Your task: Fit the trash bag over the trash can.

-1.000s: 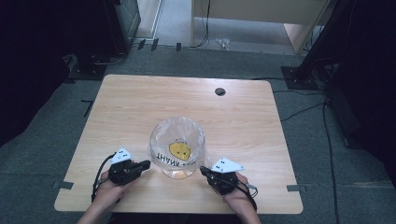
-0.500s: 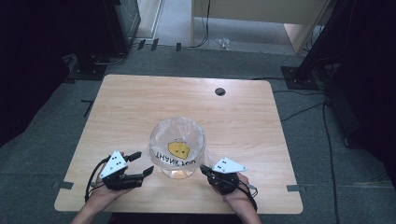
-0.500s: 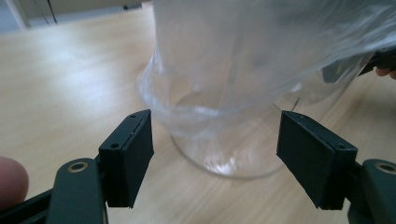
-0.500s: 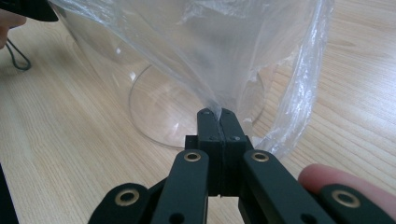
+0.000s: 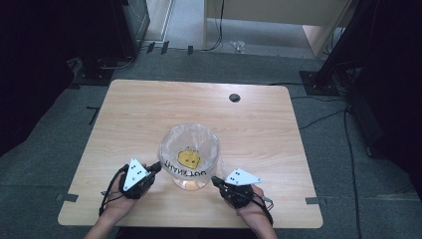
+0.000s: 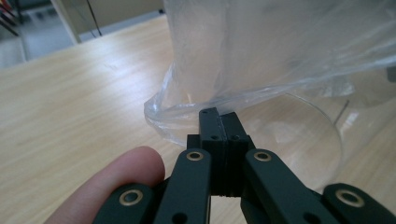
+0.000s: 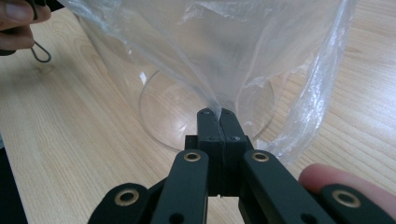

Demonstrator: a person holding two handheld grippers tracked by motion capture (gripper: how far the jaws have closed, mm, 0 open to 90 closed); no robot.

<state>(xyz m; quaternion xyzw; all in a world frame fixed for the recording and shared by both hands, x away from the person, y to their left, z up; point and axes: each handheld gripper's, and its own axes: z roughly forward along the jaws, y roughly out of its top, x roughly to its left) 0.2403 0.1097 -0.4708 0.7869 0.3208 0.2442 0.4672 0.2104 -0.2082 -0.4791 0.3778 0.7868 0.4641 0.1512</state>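
A clear plastic bag [image 5: 191, 149] with a yellow face and dark lettering lines a clear glass bowl [image 5: 189, 183] near the front of the wooden table [image 5: 149, 109]. My left gripper [image 5: 158, 165] is at the bag's left side. In the left gripper view its jaws [image 6: 219, 114] have just been closing and now meet on a fold of the bag [image 6: 280, 46] above the bowl's foot [image 6: 308, 135]. My right gripper [image 5: 215, 180] is at the bag's right side. There its jaws [image 7: 215, 114] pinch the film [image 7: 210, 46], which is drawn taut.
A small dark round hole [image 5: 235, 97] sits in the tabletop at the back right. Cables [image 5: 318, 117] run over the grey floor to the right. Dark stands and furniture [image 5: 129, 25] ring the far side.
Half a second ago the left gripper's jaws stood open beside the bag; now they are shut on its left edge, a little nearer the bowl. The right gripper has not moved.
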